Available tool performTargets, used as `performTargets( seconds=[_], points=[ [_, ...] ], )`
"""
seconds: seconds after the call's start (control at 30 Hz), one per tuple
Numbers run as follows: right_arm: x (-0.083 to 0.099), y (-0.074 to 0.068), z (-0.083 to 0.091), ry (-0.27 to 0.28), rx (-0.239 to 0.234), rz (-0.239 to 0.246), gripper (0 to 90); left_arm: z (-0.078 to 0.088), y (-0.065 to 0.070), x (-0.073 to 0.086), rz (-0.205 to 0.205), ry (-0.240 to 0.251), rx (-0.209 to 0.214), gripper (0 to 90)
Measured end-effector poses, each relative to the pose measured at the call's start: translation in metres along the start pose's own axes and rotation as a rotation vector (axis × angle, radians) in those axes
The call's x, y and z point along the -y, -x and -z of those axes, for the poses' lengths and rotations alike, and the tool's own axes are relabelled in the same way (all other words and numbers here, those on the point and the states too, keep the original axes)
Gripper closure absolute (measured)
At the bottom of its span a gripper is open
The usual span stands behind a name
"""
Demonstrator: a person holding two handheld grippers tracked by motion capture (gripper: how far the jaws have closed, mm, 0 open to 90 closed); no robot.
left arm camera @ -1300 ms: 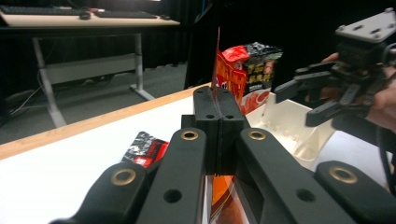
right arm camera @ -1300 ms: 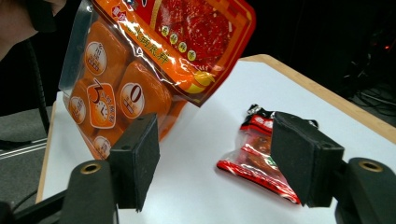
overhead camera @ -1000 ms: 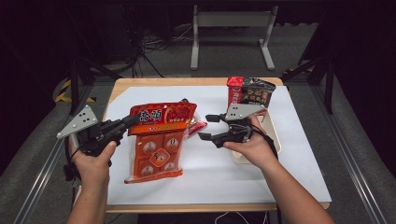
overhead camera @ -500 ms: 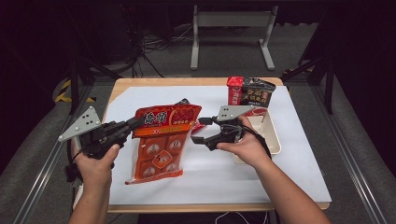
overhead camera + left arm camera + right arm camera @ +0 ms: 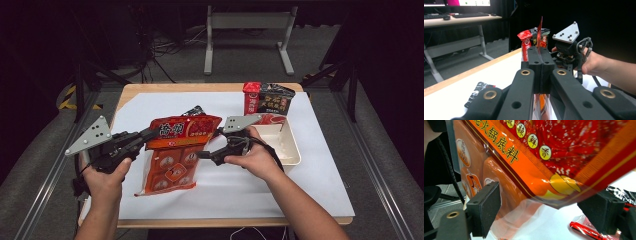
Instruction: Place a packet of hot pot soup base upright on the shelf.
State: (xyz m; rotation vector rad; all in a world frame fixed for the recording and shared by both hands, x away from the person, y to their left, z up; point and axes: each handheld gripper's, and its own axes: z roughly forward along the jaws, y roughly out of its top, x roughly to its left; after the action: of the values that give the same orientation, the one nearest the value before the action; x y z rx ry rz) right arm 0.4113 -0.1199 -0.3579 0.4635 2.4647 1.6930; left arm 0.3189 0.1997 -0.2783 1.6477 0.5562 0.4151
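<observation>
Moved left and nearer since a second ago: right gripper (image 5: 202, 154), jaws just opened, wide apart beside the lower pack, gripping nothing | left gripper (image 5: 148, 136) clenched on left edge of one red sachet (image 5: 186, 128), held above one orange sausage pack (image 5: 170, 165) mid-table | right, far: one white tray (image 5: 290, 145), two small packets (image 5: 265, 98).

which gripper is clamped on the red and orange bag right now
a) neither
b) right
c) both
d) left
d: the left gripper has its jaws shut on the edge of the red and orange bag, while the right gripper has its pads wide apart on either side of the bag's corner, not pressing it.
</observation>
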Motion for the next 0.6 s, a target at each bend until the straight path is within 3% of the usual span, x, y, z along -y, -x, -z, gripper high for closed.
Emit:
performTargets(
  seconds=[0.07, 0.43, 0.6],
  points=[
    [0.0010, -0.0003, -0.0020, -0.003, -0.009, -0.023, 18.7, -0.0011, 0.0015, -0.0006, -0.006, 0.002, 0.004, 90.0],
    [0.0013, -0.0036, -0.0103, 0.004, -0.061, 0.018, 22.9, -0.0040, 0.0036, -0.0007, -0.005, 0.013, 0.023, 90.0],
    [0.0011, -0.0021, -0.0100, 0.004, -0.102, -0.025, 27.4, -0.0029, 0.0028, -0.0003, 0.000, 0.023, 0.029, 90.0]
  ],
)
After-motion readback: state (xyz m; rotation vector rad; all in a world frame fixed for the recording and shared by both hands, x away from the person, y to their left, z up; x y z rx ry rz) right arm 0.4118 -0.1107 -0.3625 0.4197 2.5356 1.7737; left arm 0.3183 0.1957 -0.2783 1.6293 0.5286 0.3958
